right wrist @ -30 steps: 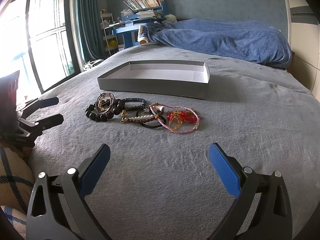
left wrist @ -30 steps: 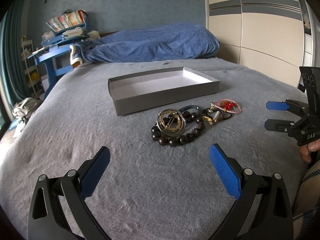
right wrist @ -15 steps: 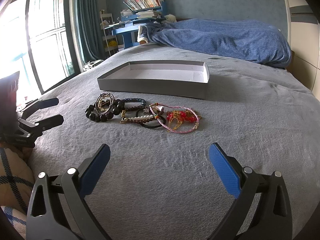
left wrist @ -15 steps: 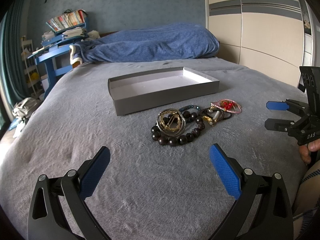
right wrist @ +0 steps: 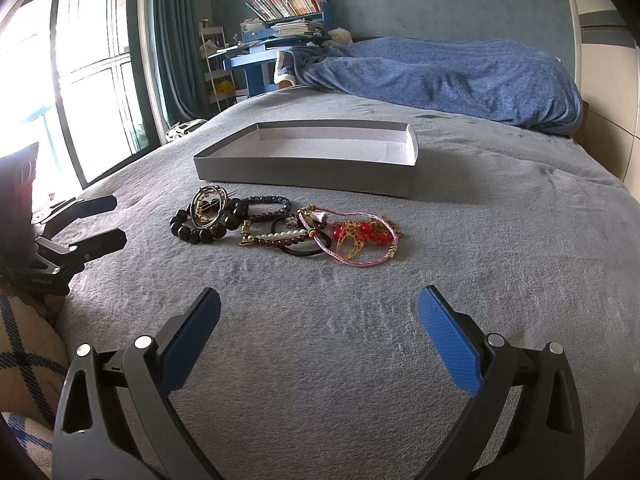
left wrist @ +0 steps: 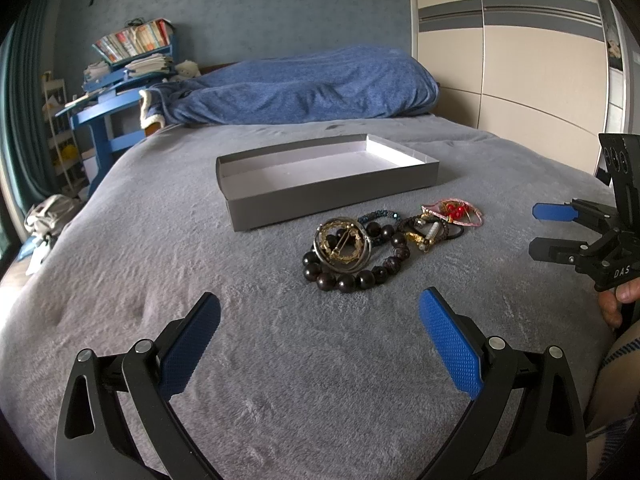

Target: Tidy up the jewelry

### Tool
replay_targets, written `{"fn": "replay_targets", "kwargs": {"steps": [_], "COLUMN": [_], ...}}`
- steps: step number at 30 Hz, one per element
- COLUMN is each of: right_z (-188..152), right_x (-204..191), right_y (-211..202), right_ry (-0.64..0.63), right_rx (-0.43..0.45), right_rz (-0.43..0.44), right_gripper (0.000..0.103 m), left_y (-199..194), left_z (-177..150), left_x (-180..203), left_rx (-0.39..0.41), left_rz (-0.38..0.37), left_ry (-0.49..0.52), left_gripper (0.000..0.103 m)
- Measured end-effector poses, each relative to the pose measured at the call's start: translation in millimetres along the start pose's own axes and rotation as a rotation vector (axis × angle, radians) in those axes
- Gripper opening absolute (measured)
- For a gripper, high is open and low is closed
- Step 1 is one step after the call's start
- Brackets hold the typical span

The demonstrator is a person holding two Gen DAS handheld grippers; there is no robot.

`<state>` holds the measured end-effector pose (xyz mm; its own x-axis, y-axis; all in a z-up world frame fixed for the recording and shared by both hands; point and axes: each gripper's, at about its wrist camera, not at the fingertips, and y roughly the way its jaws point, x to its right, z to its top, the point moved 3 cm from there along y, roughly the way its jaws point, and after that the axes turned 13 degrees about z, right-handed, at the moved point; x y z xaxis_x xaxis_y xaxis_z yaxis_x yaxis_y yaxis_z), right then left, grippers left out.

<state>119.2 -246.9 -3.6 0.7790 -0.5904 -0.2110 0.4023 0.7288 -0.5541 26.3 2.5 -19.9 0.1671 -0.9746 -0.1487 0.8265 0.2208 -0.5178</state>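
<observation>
A heap of jewelry lies on the grey bed cover: a dark bead bracelet (left wrist: 352, 276) (right wrist: 200, 232) with a gold and silver hoop brooch (left wrist: 340, 242) (right wrist: 208, 208) on it, a pearl bar clip (right wrist: 280, 237), a black hair tie (right wrist: 304, 250), and a pink cord with red beads (left wrist: 454, 212) (right wrist: 360, 236). An empty grey shallow box (left wrist: 332, 192) (right wrist: 312, 170) stands just behind the heap. My left gripper (left wrist: 320, 324) (right wrist: 102, 220) is open and empty, short of the heap. My right gripper (right wrist: 320, 324) (left wrist: 548, 228) is open and empty, also short of it.
A blue blanket (left wrist: 300, 88) (right wrist: 440, 72) is piled at the far end of the bed. A blue desk with books (left wrist: 120, 80) stands beyond the bed's left corner. A wardrobe (left wrist: 520, 60) lines the right side, and a window (right wrist: 80, 80) the left.
</observation>
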Motion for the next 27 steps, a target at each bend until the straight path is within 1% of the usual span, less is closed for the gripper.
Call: {"fn": "replay_targets", "kwargs": {"steps": [15,19,22,24,27], "right_z": [0.0,0.6,1.2,0.9,-0.2], "right_x": [0.7,4.3,6.9,7.2,6.4], "right_y": [0.0,2.2,5.6,7.9,11.9], "right_ry": [0.002,0.013,0.029,0.035,0.036], "right_rx": [-0.002,-0.017,-0.038,-0.053,-0.070], "right_rz": [0.001,0.000,-0.006,-0.010,-0.012], "right_gripper": [0.098,0.098,0.098,0.098,0.098], "left_y": [0.2,8.6,16.3,18.3,25.5], "left_z": [-0.2,0.7,5.7,12.2,23.6], "left_x": [-0.5,-2.4,-6.5,-8.2,-5.0], "left_rx": [-0.003,-0.043,-0.085,-0.086,-0.087], "left_rz": [-0.009,-0.036,-0.026,-0.005,-0.006], "left_ry": [-0.002,-0.016,-0.044,-0.056,-0.049], "left_gripper": [0.098,0.098,0.096,0.096,0.096]}}
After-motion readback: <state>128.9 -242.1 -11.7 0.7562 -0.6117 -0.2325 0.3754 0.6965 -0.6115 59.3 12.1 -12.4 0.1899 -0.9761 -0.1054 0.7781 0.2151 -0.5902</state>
